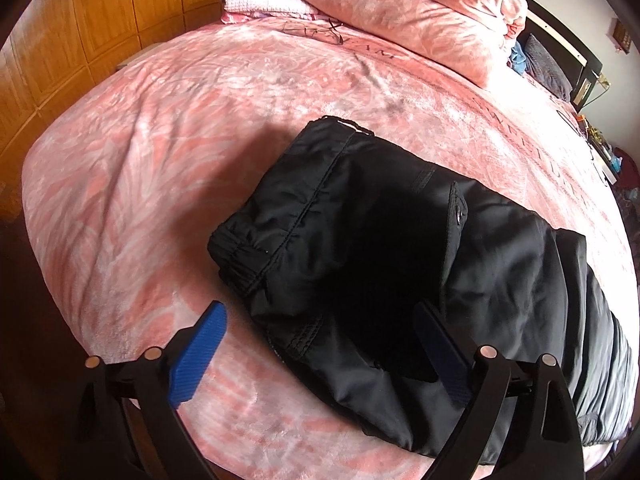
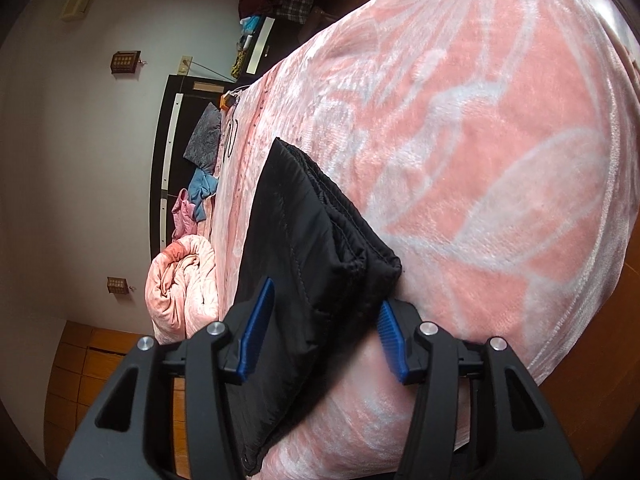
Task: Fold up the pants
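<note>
Black pants (image 1: 360, 240) lie folded into a thick bundle on the pink bed blanket (image 1: 160, 160), with the elastic waistband toward the left. My left gripper (image 1: 320, 344) hovers over their near edge, jaws wide open. One blue pad (image 1: 200, 352) is above the blanket and the other is above the black fabric; nothing is gripped. In the right wrist view, the pants (image 2: 312, 220) show a stacked folded edge. My right gripper (image 2: 324, 320) straddles that edge with its jaws partly open. Its blue pads (image 2: 392, 340) stand beside the cloth without pinching it.
A rolled pink quilt (image 1: 420, 12) and a folded white-pink cloth (image 1: 264, 2) sit at the head of the bed. A wooden wardrobe (image 1: 80, 28) stands on the left. A dark headboard (image 2: 164, 140), clothes and a cluttered shelf line the far side.
</note>
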Demonstrator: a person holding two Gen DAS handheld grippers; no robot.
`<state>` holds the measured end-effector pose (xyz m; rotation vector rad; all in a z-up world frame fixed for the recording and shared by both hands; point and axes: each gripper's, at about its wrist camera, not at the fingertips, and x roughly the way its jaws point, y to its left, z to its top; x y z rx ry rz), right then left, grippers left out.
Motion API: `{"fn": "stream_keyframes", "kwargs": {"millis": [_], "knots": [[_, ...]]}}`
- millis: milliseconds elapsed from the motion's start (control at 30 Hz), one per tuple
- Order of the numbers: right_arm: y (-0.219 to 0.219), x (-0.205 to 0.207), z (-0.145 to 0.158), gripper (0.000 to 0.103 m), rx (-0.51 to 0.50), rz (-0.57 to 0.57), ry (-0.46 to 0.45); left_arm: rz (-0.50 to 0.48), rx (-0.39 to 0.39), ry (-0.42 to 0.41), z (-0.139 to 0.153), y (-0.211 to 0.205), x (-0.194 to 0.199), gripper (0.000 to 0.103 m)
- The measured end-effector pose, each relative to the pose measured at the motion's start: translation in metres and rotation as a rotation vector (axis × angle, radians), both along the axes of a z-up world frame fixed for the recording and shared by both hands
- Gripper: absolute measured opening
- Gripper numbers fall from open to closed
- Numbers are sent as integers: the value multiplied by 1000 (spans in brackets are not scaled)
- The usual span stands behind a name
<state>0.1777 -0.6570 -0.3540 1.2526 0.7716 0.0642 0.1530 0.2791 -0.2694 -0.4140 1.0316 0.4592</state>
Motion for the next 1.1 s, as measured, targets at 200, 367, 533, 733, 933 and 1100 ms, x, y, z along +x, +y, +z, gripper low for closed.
{"fn": "stream_keyframes", "kwargs": {"millis": [200,367,533,733,933,1100], "knots": [[2,5,12,26,-26,25,-7,23,-27,22,-12,1,0,95],[10,12,46,20,-102,42,-23,23,-31,19,-14,-1,-1,95],[31,19,93,18,-221,67,-47,31,-31,4,-13,-1,-1,95],[64,24,149,18,-366,109,-75,60,-39,-20,-15,0,-8,95],[93,26,186,18,-475,143,-100,137,-35,-62,-14,4,-22,95],[110,29,201,18,-505,166,-111,198,-58,-143,-8,9,-38,95]]}}
